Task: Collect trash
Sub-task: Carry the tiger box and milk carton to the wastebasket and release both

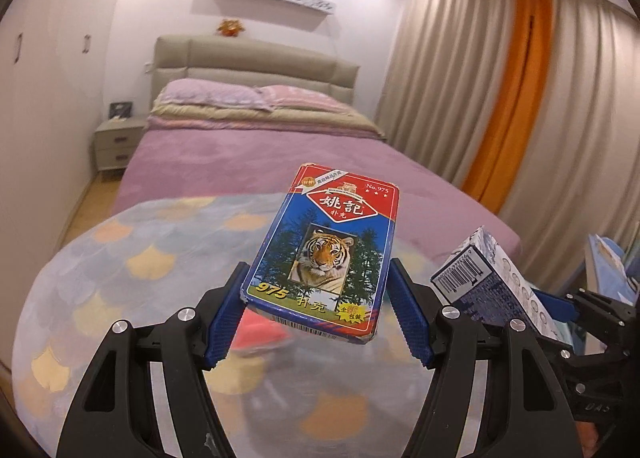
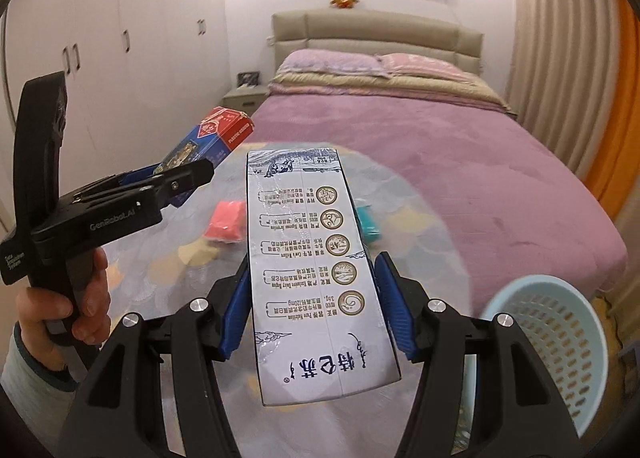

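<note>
My left gripper (image 1: 316, 298) is shut on a playing-card box (image 1: 326, 254) with a tiger picture, held in the air above the blanket; the box also shows in the right wrist view (image 2: 208, 138). My right gripper (image 2: 312, 302) is shut on a white milk carton (image 2: 316, 274), which also shows at the right of the left wrist view (image 1: 492, 282). A pink item (image 2: 226, 223) and a teal item (image 2: 366, 223) lie on the patterned blanket (image 2: 160, 258) below. A light blue perforated basket (image 2: 552, 342) stands at the lower right.
A bed with a purple cover (image 2: 420, 146) fills the room ahead, with pillows and a beige headboard (image 2: 376, 32). A nightstand (image 1: 116, 142) stands at its left, white wardrobes (image 2: 100, 38) on the left wall, and curtains (image 1: 500, 98) on the right.
</note>
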The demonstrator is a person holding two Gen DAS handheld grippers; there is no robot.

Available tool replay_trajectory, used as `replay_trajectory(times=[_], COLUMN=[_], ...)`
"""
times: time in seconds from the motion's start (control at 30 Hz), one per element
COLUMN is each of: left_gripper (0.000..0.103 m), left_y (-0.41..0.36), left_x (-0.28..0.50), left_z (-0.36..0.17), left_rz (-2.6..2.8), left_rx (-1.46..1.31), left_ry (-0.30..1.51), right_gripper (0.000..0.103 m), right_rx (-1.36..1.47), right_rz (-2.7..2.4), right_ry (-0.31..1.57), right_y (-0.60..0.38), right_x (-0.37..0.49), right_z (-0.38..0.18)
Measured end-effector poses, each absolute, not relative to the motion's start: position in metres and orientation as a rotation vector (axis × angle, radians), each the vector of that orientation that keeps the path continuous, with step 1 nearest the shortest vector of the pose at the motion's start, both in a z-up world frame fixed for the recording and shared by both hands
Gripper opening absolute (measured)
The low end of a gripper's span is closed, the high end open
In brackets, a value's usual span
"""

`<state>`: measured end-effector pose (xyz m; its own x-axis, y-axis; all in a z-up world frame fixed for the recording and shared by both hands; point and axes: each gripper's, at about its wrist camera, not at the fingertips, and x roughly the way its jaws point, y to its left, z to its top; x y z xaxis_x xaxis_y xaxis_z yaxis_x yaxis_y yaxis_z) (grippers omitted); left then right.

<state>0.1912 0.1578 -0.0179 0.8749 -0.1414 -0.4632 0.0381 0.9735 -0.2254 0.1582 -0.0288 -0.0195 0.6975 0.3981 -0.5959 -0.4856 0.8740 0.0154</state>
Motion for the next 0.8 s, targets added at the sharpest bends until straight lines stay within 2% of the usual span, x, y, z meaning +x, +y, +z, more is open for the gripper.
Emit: replay_trajectory(times=[0.4, 0.8], left_gripper=[0.066, 0.066], left_y=[0.065, -0.035], left_x=[0.195, 0.221], left_z=[0.003, -0.019], left_rz=[-0.245, -0.351], left_rx=[-0.148, -0.035], left_ry=[0.475, 0.578], right_gripper=[0.056, 0.056], right_rx=[-0.009, 0.109], right_rz=[0.297, 0.009], right_ry=[0.589, 0.729], right_y=[-0.131, -0.217], right_x=[0.139, 0.162], right_z=[-0.001, -0.027])
